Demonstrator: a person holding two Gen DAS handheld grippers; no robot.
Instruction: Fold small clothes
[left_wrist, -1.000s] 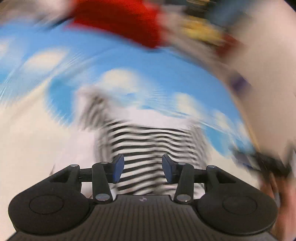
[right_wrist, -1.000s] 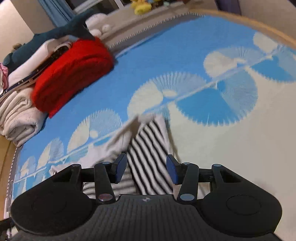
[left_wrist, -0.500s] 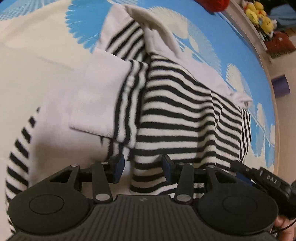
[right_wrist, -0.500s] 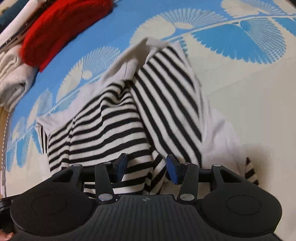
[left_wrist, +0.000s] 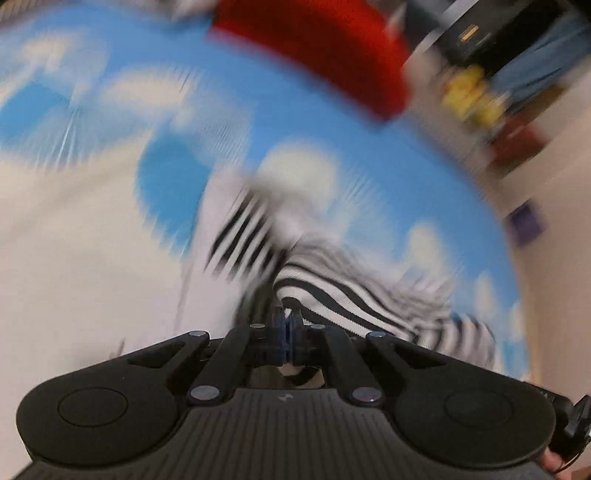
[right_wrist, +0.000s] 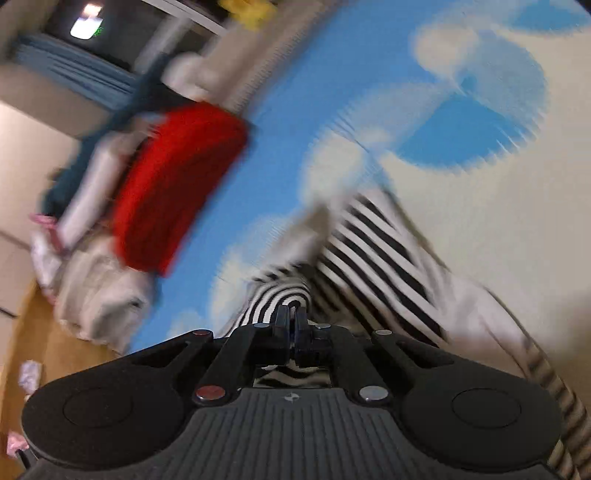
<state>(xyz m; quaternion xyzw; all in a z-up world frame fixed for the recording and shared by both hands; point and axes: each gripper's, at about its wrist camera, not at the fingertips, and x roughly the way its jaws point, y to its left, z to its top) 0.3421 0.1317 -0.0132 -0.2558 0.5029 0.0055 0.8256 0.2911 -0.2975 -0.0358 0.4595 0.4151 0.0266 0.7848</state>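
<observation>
left wrist view: the black-and-white striped knit top with white cuffs (left_wrist: 354, 302) lies rumpled on the blue and cream fan-patterned blanket (left_wrist: 92, 258), near the camera and right of centre. it looks light, soft and floppy, likely to sag and slide when raised, so hems or shoulder edges are the best places to pinch. the left gripper (left_wrist: 286, 325) is clenched on a fold of striped cloth. in the right wrist view the right gripper (right_wrist: 291, 321) is likewise clamped on a striped fold (right_wrist: 284, 295). half a second ago both sets of jaws stood apart over the flat garment; they have just been closing, cloth now between them. a red folded knit (right_wrist: 177, 184) sits far left, well apart.
</observation>
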